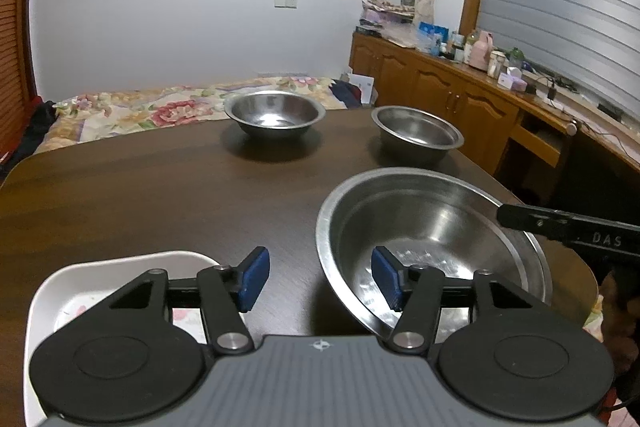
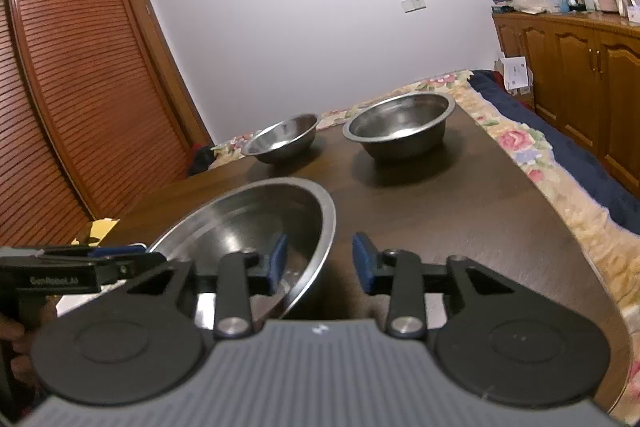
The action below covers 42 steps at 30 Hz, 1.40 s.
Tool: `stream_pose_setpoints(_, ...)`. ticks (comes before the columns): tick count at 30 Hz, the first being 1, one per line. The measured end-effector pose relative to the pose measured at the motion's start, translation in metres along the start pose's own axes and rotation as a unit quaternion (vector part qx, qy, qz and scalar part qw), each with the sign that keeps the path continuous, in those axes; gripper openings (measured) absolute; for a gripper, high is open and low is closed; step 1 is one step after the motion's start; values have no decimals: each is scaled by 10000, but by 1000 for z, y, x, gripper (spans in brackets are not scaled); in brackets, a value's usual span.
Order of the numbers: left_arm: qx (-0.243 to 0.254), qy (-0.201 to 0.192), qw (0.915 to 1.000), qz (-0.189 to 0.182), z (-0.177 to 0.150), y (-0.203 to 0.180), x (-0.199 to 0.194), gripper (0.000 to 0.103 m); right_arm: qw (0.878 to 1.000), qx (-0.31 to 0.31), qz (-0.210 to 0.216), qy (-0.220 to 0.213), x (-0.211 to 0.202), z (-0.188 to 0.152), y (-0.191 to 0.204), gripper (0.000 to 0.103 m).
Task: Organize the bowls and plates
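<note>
A large steel bowl (image 1: pixel 432 227) sits near the front of the dark wooden table (image 1: pixel 160 195); it also shows in the right wrist view (image 2: pixel 248 215). My left gripper (image 1: pixel 320 279) is open, its jaws straddling the bowl's left rim, right pad (image 1: pixel 386 277) inside. My right gripper (image 2: pixel 320 263) is open, straddling the bowl's right rim, left pad (image 2: pixel 278 259) inside. Two smaller steel bowls stand at the far side: one (image 1: pixel 276 115) (image 2: pixel 280 139) and another (image 1: pixel 416 133) (image 2: pixel 400 125). A white floral plate (image 1: pixel 80 291) lies under my left gripper.
A floral bedspread (image 1: pixel 160 111) lies beyond the table's far edge. A wooden sideboard (image 1: pixel 460 95) with bottles stands at the right. A louvred wardrobe (image 2: pixel 80 99) stands at the left. The table edge curves away close on the right (image 2: pixel 560 247).
</note>
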<state>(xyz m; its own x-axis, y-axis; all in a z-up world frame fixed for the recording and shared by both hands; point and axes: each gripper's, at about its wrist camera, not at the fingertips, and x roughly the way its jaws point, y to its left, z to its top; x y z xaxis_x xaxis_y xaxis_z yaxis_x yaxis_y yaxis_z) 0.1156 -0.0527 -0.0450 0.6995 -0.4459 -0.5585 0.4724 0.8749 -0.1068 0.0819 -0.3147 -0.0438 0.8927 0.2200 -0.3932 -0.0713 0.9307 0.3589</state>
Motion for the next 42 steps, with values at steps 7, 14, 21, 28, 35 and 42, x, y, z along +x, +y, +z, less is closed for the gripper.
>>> stream_pose_setpoints(7,122,-206,9997,67,26,3,-4,60,9997,-106,-105,-179,-3,22,-8,52)
stream_pose_setpoints(14,287,-462,9985,-6,68,-1,3,61,9985,-302,-279,-371,-1,56,-25,53)
stream_pose_setpoints(21,466,-311,9983,-174,99,-12,37,61,9965,-445,-495,-510,18,77,-46,53)
stream_pose_setpoints(28,501,-27,9979,-412,121,-22,76,61,9976,-200,-554,-362,55,79,-74,53)
stream_pose_setpoints(35,783,332,9954,-444,135,-32,117,61,9964,-34,-813,-241,89,74,-85,53)
stream_pose_setpoints(42,984,663,9909,-636,147,-46,158,61,9966,106,-807,-163,105,78,-92,52)
